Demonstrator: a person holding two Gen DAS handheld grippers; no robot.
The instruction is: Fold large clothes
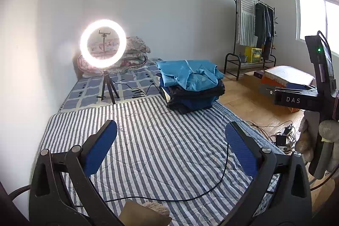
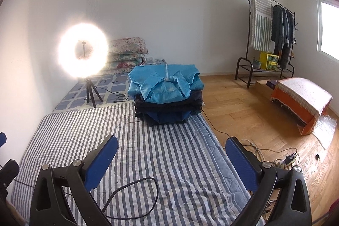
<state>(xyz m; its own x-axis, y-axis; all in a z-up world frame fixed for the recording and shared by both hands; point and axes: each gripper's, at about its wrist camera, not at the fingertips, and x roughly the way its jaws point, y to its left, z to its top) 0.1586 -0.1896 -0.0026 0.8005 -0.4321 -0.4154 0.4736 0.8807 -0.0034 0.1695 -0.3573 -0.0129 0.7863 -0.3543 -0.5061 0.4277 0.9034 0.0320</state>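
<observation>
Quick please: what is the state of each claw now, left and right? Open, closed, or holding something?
Left claw: open, holding nothing; only the striped blanket lies beneath.
Right claw: open, holding nothing.

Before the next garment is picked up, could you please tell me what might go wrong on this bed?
1. A black cable loops across the striped quilt just ahead of the open left gripper and right gripper; spreading cloth there could snag it.
2. The stack of folded clothes sits near the bed's edge, the light blue top lying loosely; a tug might topple it.
3. The ring light stands on a small tripod and could tip.
</observation>
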